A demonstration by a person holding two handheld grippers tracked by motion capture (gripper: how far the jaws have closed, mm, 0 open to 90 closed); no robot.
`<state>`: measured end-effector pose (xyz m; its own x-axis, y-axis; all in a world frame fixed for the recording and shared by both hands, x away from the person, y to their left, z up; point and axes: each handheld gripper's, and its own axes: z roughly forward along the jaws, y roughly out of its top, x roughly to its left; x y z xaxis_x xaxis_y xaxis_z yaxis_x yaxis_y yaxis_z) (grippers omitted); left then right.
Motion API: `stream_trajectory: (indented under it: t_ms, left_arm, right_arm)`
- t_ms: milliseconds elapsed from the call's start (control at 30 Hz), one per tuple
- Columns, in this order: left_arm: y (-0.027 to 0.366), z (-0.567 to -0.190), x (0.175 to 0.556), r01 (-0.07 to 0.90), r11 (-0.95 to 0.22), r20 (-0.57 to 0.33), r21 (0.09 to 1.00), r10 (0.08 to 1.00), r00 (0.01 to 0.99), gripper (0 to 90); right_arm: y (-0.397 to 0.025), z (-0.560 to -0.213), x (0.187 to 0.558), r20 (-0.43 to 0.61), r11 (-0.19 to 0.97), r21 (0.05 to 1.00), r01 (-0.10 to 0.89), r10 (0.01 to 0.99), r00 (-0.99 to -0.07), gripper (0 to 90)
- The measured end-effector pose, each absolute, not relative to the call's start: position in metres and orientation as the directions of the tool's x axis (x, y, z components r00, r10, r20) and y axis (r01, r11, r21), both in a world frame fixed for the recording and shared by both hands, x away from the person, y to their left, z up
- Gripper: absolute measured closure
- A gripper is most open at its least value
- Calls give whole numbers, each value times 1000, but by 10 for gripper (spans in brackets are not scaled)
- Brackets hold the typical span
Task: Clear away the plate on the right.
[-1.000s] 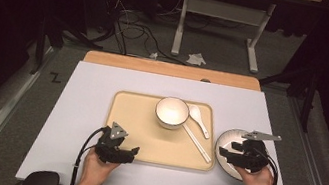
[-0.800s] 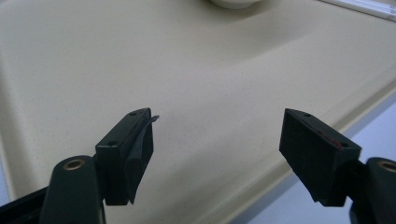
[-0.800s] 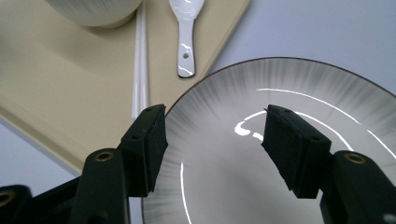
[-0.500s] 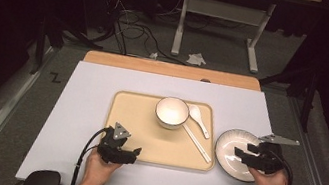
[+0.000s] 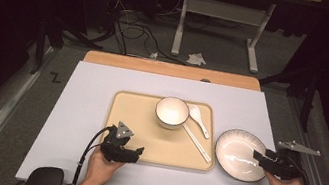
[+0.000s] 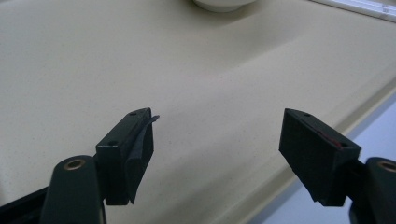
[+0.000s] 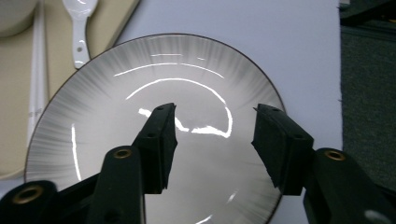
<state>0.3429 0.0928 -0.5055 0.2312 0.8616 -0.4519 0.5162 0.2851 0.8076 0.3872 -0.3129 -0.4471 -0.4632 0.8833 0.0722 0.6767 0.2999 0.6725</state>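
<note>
A beige tray [image 5: 135, 118] lies mid-table and carries a small white bowl [image 5: 172, 112], a white spoon [image 5: 198, 119] and white chopsticks [image 5: 197, 142]. Right of the tray rests a wide striped plate [image 5: 238, 153]. My left gripper [image 5: 139, 152] hovers open over the tray's front left part [image 6: 140, 56], jaws empty. My right gripper [image 5: 259, 158] is open at the plate's right rim, pointing left over it. From the right gripper view its jaws [image 7: 212, 140] stand apart above the plate [image 7: 116, 93], holding nothing. The spoon [image 7: 80, 23] and the tray's corner show beyond.
A white mat [image 5: 83, 109] covers the table, with a wooden strip [image 5: 171, 69] along its far edge. Dark floor, cables and a table frame [image 5: 218, 30] lie beyond. Grey carpet borders the mat on both sides.
My right gripper has drawn back to the right, from over the plate to its right rim, leaving the plate uncovered. The left gripper has stayed where it was.
</note>
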Motion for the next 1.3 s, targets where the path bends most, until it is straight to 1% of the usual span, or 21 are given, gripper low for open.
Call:
stream_trajectory:
  t_ms: [133, 367, 433, 500, 700, 800, 1100, 1300]
  left_arm:
    - [92, -505, 346, 515, 293, -460, 806, 858, 231, 266]
    - [89, -505, 346, 517, 289, -463, 806, 852, 245, 265]
    - [87, -505, 347, 519, 283, -460, 807, 852, 251, 265]
    - [87, -505, 348, 520, 280, -459, 807, 851, 254, 265]
    - [85, -505, 349, 525, 275, -459, 806, 849, 261, 265]
    - [84, -506, 349, 525, 278, -461, 804, 849, 257, 265]
    - [84, -506, 350, 522, 278, -457, 806, 853, 251, 264]
    - [85, -506, 349, 518, 275, -451, 810, 856, 251, 264]
  right_arm:
    - [-326, -447, 386, 68, 276, 680, 680, 899, -433, 579]
    - [-347, -447, 380, 56, 226, 694, 684, 929, -365, 599]
    - [-352, -450, 378, 37, 212, 691, 691, 944, -327, 610]
    - [-358, -451, 377, 43, 189, 692, 696, 953, -302, 614]
    - [-369, -459, 377, 42, 158, 675, 720, 967, -252, 640]
    - [-373, -461, 378, 34, 158, 666, 729, 970, -241, 652]
    - [-381, -465, 383, 56, 128, 656, 744, 975, -216, 702]
    - [-386, -467, 385, 65, 126, 647, 752, 974, -219, 735]
